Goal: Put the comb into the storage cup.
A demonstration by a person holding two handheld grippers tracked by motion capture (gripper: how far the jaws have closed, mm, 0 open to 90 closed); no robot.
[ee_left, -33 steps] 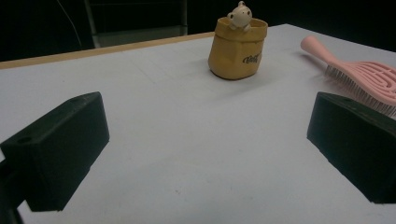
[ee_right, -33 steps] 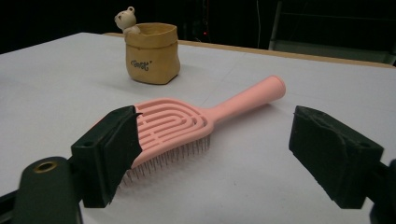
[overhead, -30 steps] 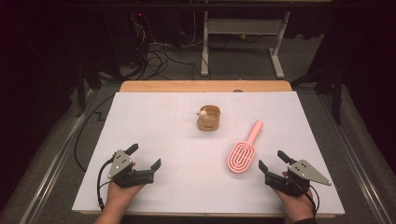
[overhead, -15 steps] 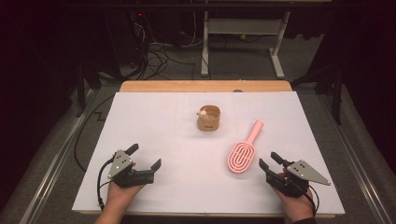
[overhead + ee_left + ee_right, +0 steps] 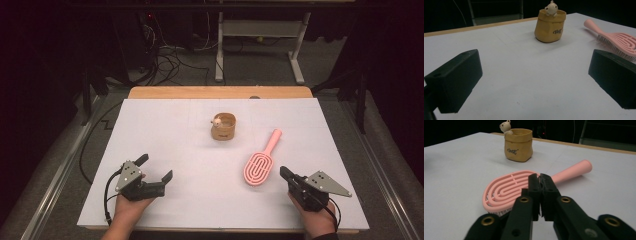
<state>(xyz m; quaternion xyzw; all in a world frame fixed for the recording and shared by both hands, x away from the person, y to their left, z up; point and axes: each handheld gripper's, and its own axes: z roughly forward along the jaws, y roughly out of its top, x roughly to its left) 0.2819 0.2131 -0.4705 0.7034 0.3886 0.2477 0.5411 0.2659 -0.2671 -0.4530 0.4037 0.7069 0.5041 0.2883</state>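
Right gripper (image 5: 284, 174) sits just beside the rounded head of the pink hairbrush (image 5: 261, 162), on the near side; jaws have just been closing and now meet, nothing between them. Hairbrush lies flat on the white table (image 5: 180, 130), bristles down, handle pointing away, near and right of the tan paper-bag cup (image 5: 223, 127) with a small bear figure (image 5: 551, 7) on its rim. Left gripper (image 5: 156, 168) rests well left of the hairbrush, jaws wide apart, empty.

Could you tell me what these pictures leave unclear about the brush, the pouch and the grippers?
- Brush: right gripper view, the shut right gripper covers part of its head.
- Brush, left gripper view: head cut off by the edge.
- Pouch: contents hidden by its walls; lettering too small.
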